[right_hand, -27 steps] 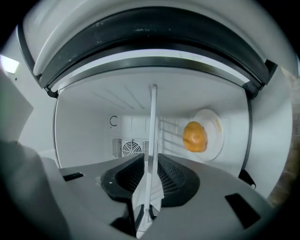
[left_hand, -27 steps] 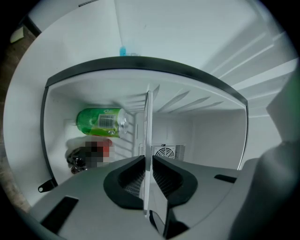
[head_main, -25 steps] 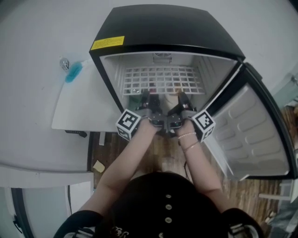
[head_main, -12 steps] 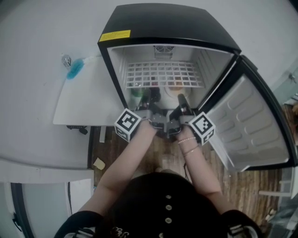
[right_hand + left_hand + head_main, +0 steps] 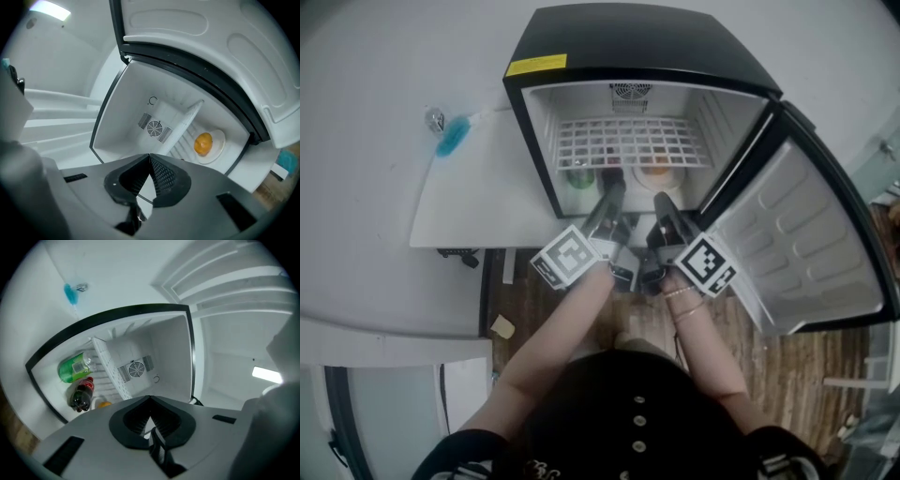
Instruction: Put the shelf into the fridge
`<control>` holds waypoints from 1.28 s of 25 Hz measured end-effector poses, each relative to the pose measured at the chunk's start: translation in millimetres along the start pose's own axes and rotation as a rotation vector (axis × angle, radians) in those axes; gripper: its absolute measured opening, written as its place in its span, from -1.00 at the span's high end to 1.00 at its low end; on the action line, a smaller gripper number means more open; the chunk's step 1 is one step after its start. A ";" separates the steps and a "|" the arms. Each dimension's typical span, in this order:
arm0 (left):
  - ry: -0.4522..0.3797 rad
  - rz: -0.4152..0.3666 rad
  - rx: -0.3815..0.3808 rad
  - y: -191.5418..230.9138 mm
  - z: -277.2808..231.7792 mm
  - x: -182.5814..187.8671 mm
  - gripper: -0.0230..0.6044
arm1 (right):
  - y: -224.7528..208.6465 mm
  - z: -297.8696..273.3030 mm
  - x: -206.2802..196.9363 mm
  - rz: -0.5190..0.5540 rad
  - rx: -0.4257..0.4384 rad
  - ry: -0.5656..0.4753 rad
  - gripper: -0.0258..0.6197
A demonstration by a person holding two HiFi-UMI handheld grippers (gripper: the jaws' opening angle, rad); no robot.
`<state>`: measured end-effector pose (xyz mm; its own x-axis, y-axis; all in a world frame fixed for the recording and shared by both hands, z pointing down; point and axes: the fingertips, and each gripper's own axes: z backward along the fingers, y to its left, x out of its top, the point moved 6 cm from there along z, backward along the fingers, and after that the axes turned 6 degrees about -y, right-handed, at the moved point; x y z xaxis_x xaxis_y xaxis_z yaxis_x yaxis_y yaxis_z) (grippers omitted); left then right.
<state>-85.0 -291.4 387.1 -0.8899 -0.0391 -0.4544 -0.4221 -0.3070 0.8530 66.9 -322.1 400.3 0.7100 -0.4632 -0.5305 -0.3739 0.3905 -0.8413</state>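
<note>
Shelf [image 5: 630, 142] noted inside fridge [image 5: 637, 42], lying level across cabinet, above green bottle [image 5: 72, 367], cola bottle [image 5: 80, 394] and orange [image 5: 203, 143] on plate. Left gripper [image 5: 612, 183] and right gripper [image 5: 661, 202] held just outside opening, apart from shelf. Jaws of both closed tip to tip, nothing held. Insertion judged all but complete. Advised: both side edges to be confirmed seated on ledges, rear edge pushed home evenly, tilt corrected if found.

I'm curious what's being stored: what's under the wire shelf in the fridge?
Under the wire shelf are a green bottle, a cola bottle and an orange on a white plate. From above, the shelf covers the rear of that space.
</note>
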 end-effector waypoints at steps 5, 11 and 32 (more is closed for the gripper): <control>0.150 -0.356 -0.065 -17.9 8.9 -9.2 0.91 | 12.9 7.3 -0.3 0.208 0.052 0.043 0.89; 0.272 -0.583 -0.132 -31.2 21.2 -23.5 0.91 | 26.4 24.2 -2.1 0.320 0.060 0.068 0.89; 0.362 -0.954 -0.062 -42.5 44.5 -40.4 0.91 | 52.5 55.4 -17.7 0.821 0.063 0.102 0.89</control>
<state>-38.8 -234.4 380.7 -0.0773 -0.0342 -0.9964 -0.9089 -0.4084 0.0845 67.8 -249.3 371.3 0.1672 -0.0801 -0.9827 -0.7133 0.6783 -0.1767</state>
